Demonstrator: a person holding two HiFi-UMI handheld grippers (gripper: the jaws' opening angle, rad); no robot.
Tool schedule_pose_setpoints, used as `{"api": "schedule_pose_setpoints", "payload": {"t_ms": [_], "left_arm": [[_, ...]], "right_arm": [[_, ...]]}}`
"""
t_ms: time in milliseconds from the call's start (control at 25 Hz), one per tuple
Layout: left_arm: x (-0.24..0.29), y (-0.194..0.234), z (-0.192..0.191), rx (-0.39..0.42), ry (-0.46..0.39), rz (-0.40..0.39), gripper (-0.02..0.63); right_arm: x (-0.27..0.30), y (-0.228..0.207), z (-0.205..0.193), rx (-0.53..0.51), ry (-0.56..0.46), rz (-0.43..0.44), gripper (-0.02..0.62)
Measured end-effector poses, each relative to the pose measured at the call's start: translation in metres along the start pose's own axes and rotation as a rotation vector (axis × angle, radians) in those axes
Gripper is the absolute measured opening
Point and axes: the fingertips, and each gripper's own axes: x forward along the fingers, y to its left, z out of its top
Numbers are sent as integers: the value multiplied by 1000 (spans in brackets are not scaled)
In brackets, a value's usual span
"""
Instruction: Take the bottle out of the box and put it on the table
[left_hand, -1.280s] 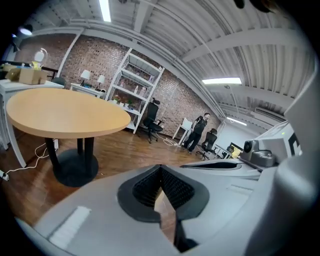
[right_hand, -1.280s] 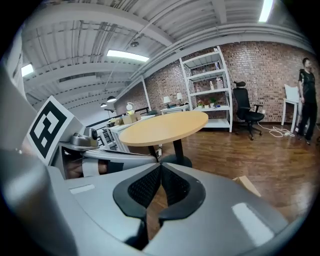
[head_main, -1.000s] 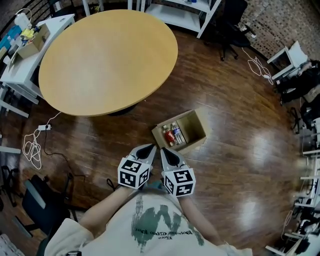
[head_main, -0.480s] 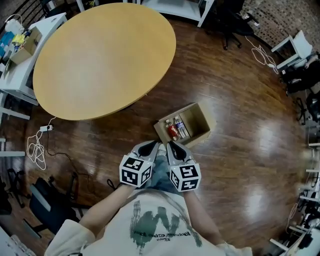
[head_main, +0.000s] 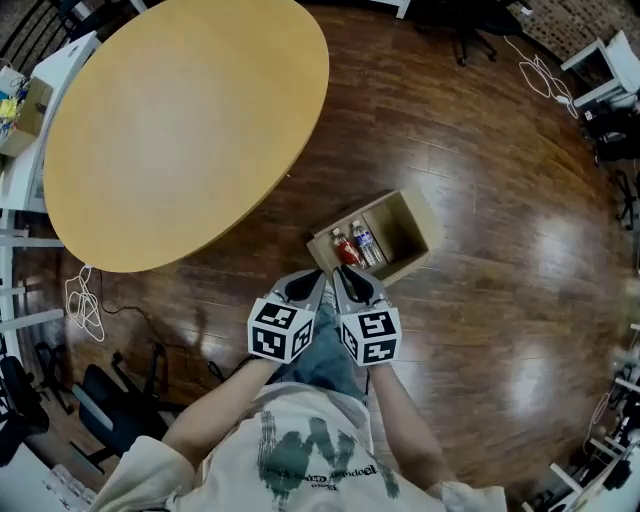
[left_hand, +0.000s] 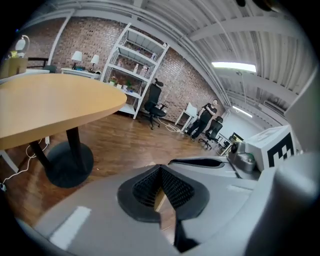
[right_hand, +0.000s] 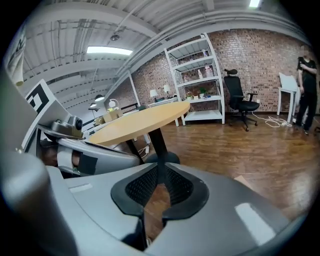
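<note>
An open cardboard box (head_main: 400, 232) stands on the wooden floor just past the round table's (head_main: 180, 120) rim. At its left end lie a red-labelled bottle (head_main: 344, 249) and a clear bottle (head_main: 364, 242). Both grippers hover side by side just short of the box's near-left corner, pointing down at it. My left gripper (head_main: 308, 283) (left_hand: 160, 168) is shut, its pads meeting with nothing between them. The jaws of my right gripper (head_main: 348, 280) (right_hand: 161, 168) are opening: a thin slit shows between the pads, with nothing in it.
The table's dark pedestal (left_hand: 70, 160) stands left of the grippers. White cables (head_main: 80, 300) lie on the floor at the left, and a dark chair (head_main: 100, 420) is behind them. White shelves (right_hand: 200, 80), an office chair (right_hand: 240, 102) and a standing person (right_hand: 306, 92) are far off.
Both grippers have moved forward and down toward the box, and now sit close to its near corner. The table has slid up and left in the head view.
</note>
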Motion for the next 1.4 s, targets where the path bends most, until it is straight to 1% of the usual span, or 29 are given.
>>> {"api": "schedule_pose_setpoints", "payload": {"t_ms": [200,480,640,800,920,1040,1240,1320,1400], "left_arm": [[58,14,0,0,60,13,0],[122,33,-18,-29,118,38,0],[154,55,-42,-48,148,41,0],[180,77,-75,-72,194,46,0],[199,95,-92,-110,200,71,0],[215,107,-113,-134,210,73,0],[242,125,-151,-79,269,26,0],[252,136,-163,-65,272,25,0],[263,145,-171,-68,259,39,0]], "right_arm": [[36,-40,-8,17,36,11,43],[73,-87,-47,49,125,10,46],[107,-116,-82,64,168,-9,49],[137,-143,-123,111,206,-35,49],[162,-165,-150,143,222,-67,49],[185,-180,-178,141,238,-84,49],[222,-200,-222,87,280,-80,63],[235,-207,-242,84,295,-78,72],[245,-211,-264,87,313,-76,80]]}}
